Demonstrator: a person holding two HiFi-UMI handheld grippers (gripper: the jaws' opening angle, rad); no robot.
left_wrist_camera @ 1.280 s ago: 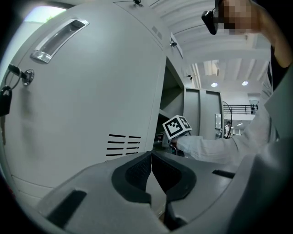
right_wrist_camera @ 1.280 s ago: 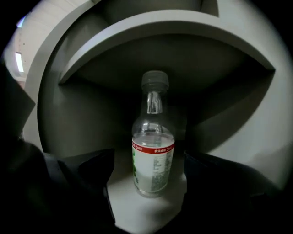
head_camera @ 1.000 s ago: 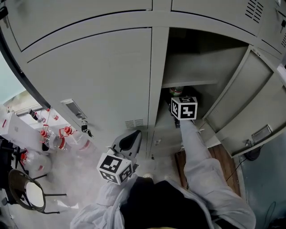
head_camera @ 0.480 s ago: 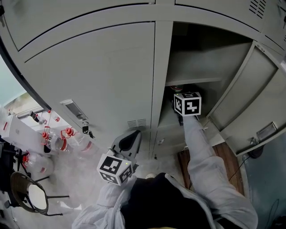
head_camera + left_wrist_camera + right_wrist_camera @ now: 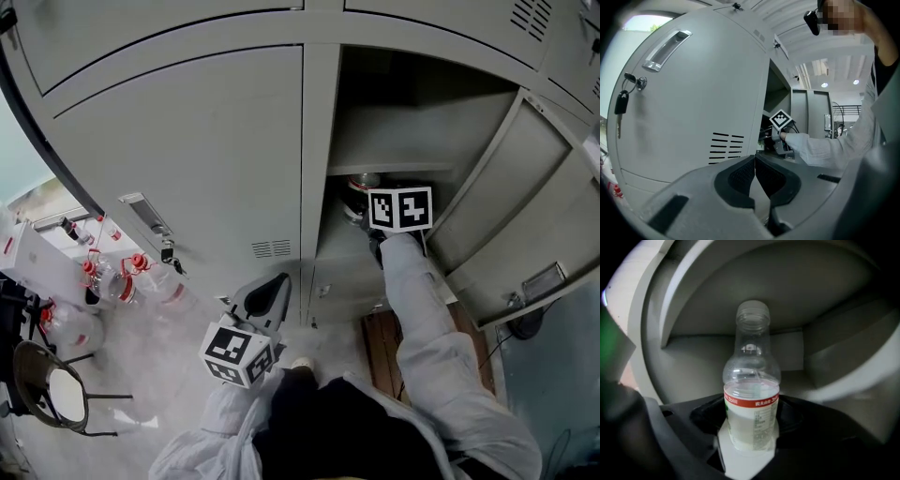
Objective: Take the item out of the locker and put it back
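Observation:
A clear plastic bottle (image 5: 751, 399) with a red-banded label and a clear cap stands upright between the jaws of my right gripper (image 5: 751, 437), whose pads press on its lower body. In the head view this gripper (image 5: 400, 208) reaches into the open locker compartment (image 5: 394, 141) under a shelf, and the bottle's top (image 5: 361, 183) shows just left of the marker cube. My left gripper (image 5: 267, 298) hangs low in front of the closed locker door, its jaws (image 5: 755, 161) shut with nothing between them.
The open locker door (image 5: 511, 225) swings out to the right. The neighbouring closed door has a handle and hanging keys (image 5: 164, 251). Several red-capped bottles (image 5: 112, 281) and a round stool (image 5: 56, 394) stand on the floor at the left.
The right gripper's cube has shifted slightly right in the locker opening and more of the bottle's top shows beside it. The left gripper has stayed where it was.

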